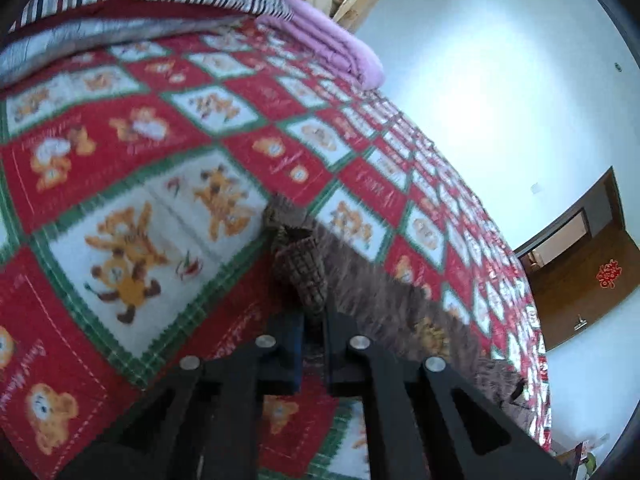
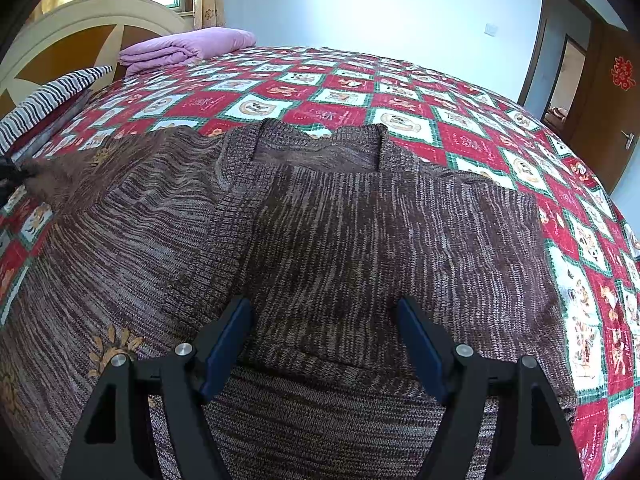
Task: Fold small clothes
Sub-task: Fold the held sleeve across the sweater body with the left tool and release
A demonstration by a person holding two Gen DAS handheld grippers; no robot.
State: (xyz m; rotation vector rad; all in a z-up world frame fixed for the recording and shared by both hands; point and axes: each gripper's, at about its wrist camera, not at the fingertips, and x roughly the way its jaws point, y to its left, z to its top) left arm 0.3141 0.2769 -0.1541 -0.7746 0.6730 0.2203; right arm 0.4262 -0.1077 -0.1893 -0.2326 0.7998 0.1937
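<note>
Nearest to me, my right gripper (image 2: 324,344) hangs over the lower body of the brown knit sweater (image 2: 320,216), its blue pads spread wide with nothing between them; the knit lies flat just beneath, not pinched. My left gripper (image 1: 312,332) is clamped shut on a cuff of that same sweater, the ribbed end of the sleeve (image 1: 298,264) standing up out of the closed fingers; in the right wrist view that sleeve runs off to the far left, where it tapers toward the left edge.

The sweater lies spread on the patchwork bedspread (image 2: 580,280), hem near me, collar (image 2: 320,140) far; its long axis runs straight away from the right gripper. The left sleeve stretches sideways across that axis, so I judge the coming move belongs to the left hand: carry the cuff rightward, over the body. The right hand is nearer the torso and could pin it.

Beyond the collar, a folded lilac blanket (image 2: 188,48) sits by the headboard (image 2: 80,28); a striped pillow (image 2: 52,96) lies far left.
</note>
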